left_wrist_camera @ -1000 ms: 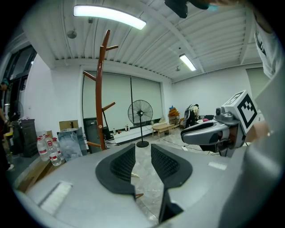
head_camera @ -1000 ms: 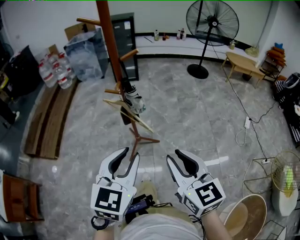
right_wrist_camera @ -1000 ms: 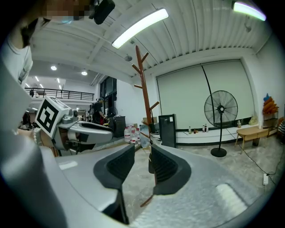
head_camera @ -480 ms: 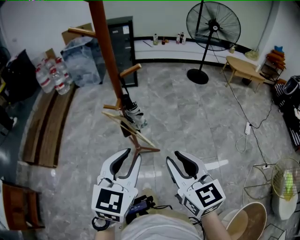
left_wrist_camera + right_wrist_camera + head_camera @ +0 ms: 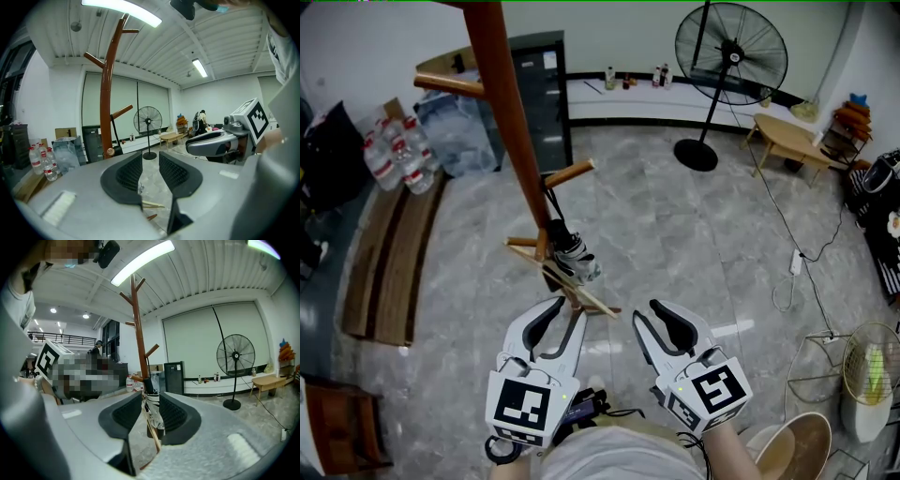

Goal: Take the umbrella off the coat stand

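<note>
A brown wooden coat stand (image 5: 508, 122) rises from the marble floor ahead of me. A folded black-and-white umbrella (image 5: 569, 251) hangs by a black strap from one of its lower pegs (image 5: 570, 173). In the right gripper view the umbrella (image 5: 153, 409) shows straight ahead between the jaws, some way off. My left gripper (image 5: 555, 321) and right gripper (image 5: 654, 321) are held low in front of me, short of the stand's base, both open and empty. The left gripper view has the stand (image 5: 109, 93) to the left of the jaws.
A black pedestal fan (image 5: 728, 54) stands at the back right with a cable running across the floor. A black cabinet (image 5: 543, 89) is behind the stand. Water bottles (image 5: 394, 155) and wooden planks (image 5: 389, 244) lie at left. A low wooden table (image 5: 789, 136) sits far right.
The coat stand and umbrella have drawn closer and lower in the head view as I walk toward them. Both grippers keep their pose, open.
</note>
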A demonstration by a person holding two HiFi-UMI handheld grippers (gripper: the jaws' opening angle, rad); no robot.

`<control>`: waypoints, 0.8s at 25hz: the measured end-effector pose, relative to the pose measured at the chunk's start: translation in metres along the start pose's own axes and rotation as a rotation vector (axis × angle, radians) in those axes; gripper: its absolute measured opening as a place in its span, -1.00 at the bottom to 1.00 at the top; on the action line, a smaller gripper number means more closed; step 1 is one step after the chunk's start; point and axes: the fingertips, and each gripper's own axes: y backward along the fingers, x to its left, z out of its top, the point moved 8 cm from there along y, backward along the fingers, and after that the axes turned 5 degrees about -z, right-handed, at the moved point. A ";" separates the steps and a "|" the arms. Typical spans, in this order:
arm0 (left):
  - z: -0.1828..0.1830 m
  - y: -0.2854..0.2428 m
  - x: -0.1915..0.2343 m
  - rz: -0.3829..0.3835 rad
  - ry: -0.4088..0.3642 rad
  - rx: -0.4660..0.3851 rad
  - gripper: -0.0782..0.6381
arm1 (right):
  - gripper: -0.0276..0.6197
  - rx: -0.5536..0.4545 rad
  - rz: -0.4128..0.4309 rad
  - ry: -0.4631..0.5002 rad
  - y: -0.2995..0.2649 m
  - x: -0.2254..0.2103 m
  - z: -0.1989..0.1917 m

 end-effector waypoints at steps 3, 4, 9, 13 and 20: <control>0.003 -0.008 0.011 -0.006 -0.005 0.000 -0.47 | -0.57 0.000 -0.003 0.003 -0.013 -0.003 0.006; 0.004 -0.011 0.014 -0.009 -0.005 0.000 -0.47 | -0.57 0.000 -0.004 0.004 -0.018 -0.005 0.007; 0.005 -0.025 0.026 -0.027 -0.005 -0.003 -0.47 | -0.57 -0.007 -0.008 0.000 -0.038 -0.012 0.011; 0.005 -0.033 0.031 -0.045 -0.005 0.002 -0.47 | -0.57 -0.007 -0.003 -0.005 -0.051 -0.015 0.011; 0.006 -0.038 0.040 -0.036 0.006 0.007 -0.47 | -0.57 -0.007 0.042 0.006 -0.072 -0.015 0.016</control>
